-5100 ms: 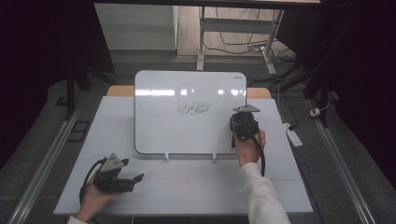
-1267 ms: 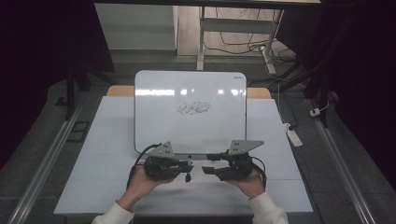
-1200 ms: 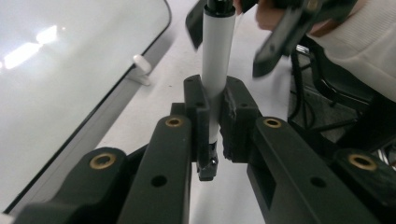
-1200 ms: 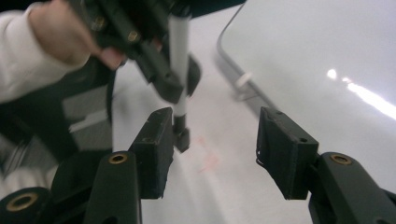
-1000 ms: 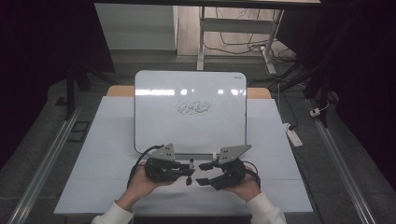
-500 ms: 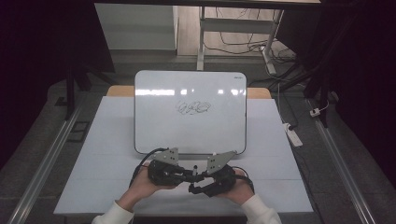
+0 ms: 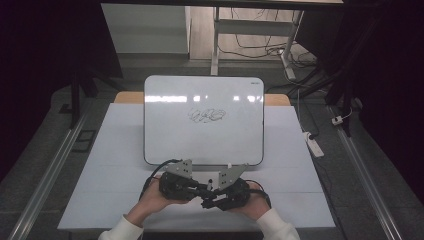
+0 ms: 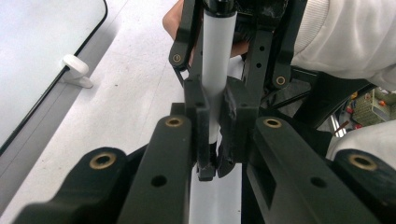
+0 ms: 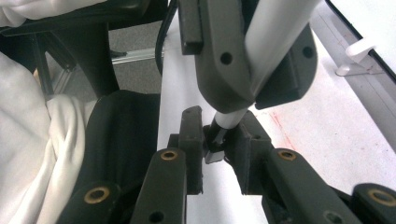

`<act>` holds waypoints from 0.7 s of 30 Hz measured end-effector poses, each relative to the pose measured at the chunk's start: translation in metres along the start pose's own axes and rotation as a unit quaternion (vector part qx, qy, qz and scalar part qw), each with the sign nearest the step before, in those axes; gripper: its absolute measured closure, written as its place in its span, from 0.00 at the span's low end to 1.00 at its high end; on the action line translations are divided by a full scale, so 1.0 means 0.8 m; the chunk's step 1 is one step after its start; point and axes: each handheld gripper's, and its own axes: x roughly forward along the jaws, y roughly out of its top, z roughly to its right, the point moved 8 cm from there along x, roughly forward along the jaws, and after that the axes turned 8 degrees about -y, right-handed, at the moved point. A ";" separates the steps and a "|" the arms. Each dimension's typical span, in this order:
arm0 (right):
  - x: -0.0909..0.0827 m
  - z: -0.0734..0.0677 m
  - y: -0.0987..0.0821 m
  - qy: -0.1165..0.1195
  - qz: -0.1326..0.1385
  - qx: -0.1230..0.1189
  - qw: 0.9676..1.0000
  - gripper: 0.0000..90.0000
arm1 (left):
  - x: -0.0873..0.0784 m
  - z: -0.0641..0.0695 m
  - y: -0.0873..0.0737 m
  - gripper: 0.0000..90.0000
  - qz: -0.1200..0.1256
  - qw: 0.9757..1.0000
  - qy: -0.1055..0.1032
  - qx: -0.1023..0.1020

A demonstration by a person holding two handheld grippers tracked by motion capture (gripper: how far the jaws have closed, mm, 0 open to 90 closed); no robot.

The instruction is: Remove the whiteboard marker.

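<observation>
Near the table's front edge both grippers meet tip to tip. My left gripper (image 7: 202,187) is shut on the white barrel of a marker (image 8: 217,42), which points at my right gripper (image 7: 209,199). In the right gripper view the marker's black cap end (image 9: 215,140) sits between my right gripper's (image 9: 215,126) jaws, which have just been closing and now press on it. Above that, the left gripper's jaws clamp the white barrel (image 9: 275,32). Farther back lies a whiteboard (image 7: 200,140) with a black scribble (image 7: 206,115).
The whiteboard lies flat on the white table (image 7: 100,190), with a small white clip (image 8: 74,70) at its near edge. A white power strip (image 7: 313,143) lies on the floor to the right. Metal rails run along both sides, and cables lie behind the table.
The right gripper has slid left and slightly down to meet the left gripper, and its jaws have closed around the marker's black end. The left gripper has stayed put.
</observation>
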 end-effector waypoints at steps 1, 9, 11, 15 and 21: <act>0.001 0.000 0.000 0.000 -0.001 0.001 1.000 0.83 | 0.001 0.000 0.000 0.90 -0.001 1.000 0.001 0.000; 0.003 0.000 -0.001 -0.004 -0.005 0.003 1.000 0.82 | 0.002 -0.001 0.000 0.90 -0.002 1.000 0.004 0.000; 0.004 0.000 0.000 -0.006 -0.005 -0.001 1.000 0.82 | 0.001 -0.001 0.000 0.90 0.000 1.000 0.004 -0.001; 0.003 0.002 0.000 -0.015 -0.003 0.004 1.000 0.84 | 0.001 -0.002 0.001 0.90 0.005 1.000 0.013 0.004; -0.001 0.007 0.004 -0.033 0.016 0.013 0.999 0.86 | -0.004 -0.003 0.007 0.83 0.038 0.999 0.022 -0.006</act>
